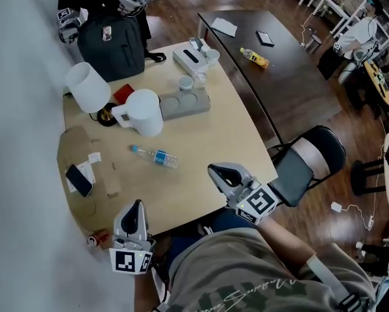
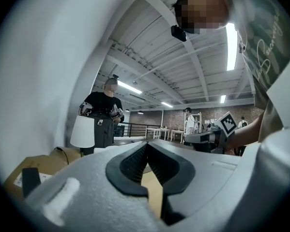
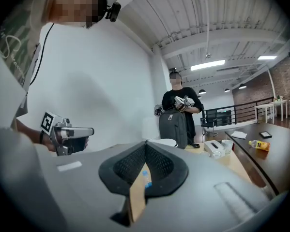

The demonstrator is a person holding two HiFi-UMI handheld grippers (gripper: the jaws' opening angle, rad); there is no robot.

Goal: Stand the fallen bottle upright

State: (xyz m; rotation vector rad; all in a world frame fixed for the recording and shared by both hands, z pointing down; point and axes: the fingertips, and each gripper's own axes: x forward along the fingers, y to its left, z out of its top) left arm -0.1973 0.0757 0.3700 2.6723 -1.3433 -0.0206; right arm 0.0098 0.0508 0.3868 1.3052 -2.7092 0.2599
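A clear plastic bottle [image 1: 155, 155] with a blue label lies on its side in the middle of the light wooden table [image 1: 200, 148]. My left gripper [image 1: 134, 208] hovers at the table's near edge, short of the bottle, and its jaws are shut on nothing. My right gripper [image 1: 215, 171] is to the right of the bottle, near the table's front right corner, and is also shut and empty. In the right gripper view a sliver of the bottle [image 3: 146, 179] shows in the slit below the closed pads. The left gripper view looks level across the table, bottle hidden.
A white lamp shade [image 1: 87, 86], white pitcher [image 1: 142, 112], grey cup tray [image 1: 184, 103], tissue box [image 1: 191, 58] and black backpack [image 1: 111, 44] fill the far half. A phone [image 1: 79, 179] and can [image 1: 98, 239] lie left. A black chair [image 1: 311, 161] stands right; another person holds grippers beyond.
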